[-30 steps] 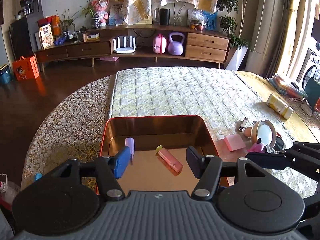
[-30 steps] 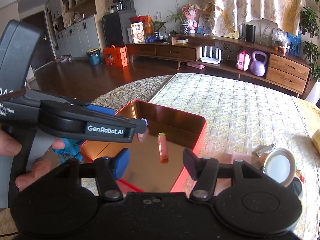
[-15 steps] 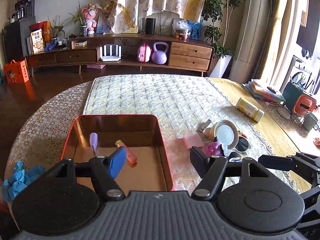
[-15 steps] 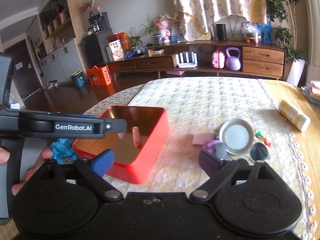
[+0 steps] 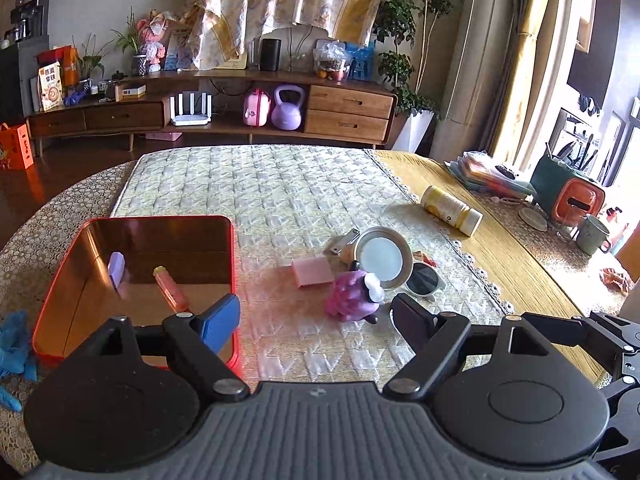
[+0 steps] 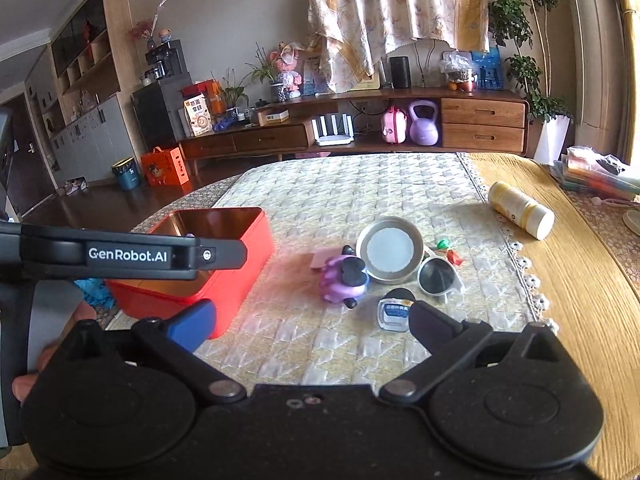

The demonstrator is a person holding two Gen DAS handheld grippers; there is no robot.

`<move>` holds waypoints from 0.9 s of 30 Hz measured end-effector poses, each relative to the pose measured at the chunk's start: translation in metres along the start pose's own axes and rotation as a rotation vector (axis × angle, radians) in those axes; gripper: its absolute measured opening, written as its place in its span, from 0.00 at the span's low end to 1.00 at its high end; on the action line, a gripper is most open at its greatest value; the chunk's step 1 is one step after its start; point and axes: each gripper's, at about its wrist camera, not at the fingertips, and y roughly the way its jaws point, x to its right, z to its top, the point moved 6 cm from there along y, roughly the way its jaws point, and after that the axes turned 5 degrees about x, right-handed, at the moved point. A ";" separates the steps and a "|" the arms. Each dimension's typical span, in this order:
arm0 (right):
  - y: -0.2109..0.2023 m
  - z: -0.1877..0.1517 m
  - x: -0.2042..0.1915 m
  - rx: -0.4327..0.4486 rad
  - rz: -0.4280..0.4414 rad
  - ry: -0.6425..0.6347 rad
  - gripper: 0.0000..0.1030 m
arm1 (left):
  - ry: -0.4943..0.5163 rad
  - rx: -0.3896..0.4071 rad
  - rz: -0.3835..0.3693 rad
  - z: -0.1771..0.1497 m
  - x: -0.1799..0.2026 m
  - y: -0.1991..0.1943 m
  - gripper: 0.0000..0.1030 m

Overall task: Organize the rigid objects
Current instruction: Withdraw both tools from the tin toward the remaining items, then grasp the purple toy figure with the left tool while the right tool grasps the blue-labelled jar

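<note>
A red tin box (image 5: 60, 280) (image 6: 248, 248) sits at the table's left and holds a pink tube (image 5: 172, 294) and a small lilac piece (image 5: 116, 272). To its right lie a purple toy (image 5: 352, 298) (image 6: 344, 280), a pink block (image 5: 312, 272), a round mirror (image 5: 382, 258) (image 6: 390, 250), white sunglasses (image 5: 424, 280) (image 6: 438, 276) and a small blue-edged case (image 6: 394, 312). My left gripper (image 5: 316, 320) is open and empty, just short of the purple toy. My right gripper (image 6: 312, 320) is open and empty, near the table's front.
A yellow bottle (image 5: 450, 210) (image 6: 520, 208) lies on its side at the right. A metal clip (image 5: 344, 240) and small wrapped sweets (image 6: 450, 252) lie by the mirror. A green mug (image 5: 594, 234) and an orange box (image 5: 572, 200) stand far right. Blue gloves (image 5: 16, 340) lie at the left edge.
Both grippers have swung right, from over the red box to the cluster of loose objects. Both jaws have opened a little wider. No object has moved.
</note>
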 end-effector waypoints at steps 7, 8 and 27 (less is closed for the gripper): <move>0.005 -0.013 0.029 -0.013 -0.045 -0.007 0.99 | -0.004 -0.035 -0.023 -0.009 0.019 0.024 0.81; 0.007 -0.015 0.032 -0.014 -0.055 -0.014 0.99 | 0.001 -0.041 -0.022 -0.011 0.022 0.029 0.81; 0.071 -0.030 0.062 -0.067 -0.065 -0.083 0.93 | 0.056 -0.114 0.013 -0.021 0.033 0.114 0.81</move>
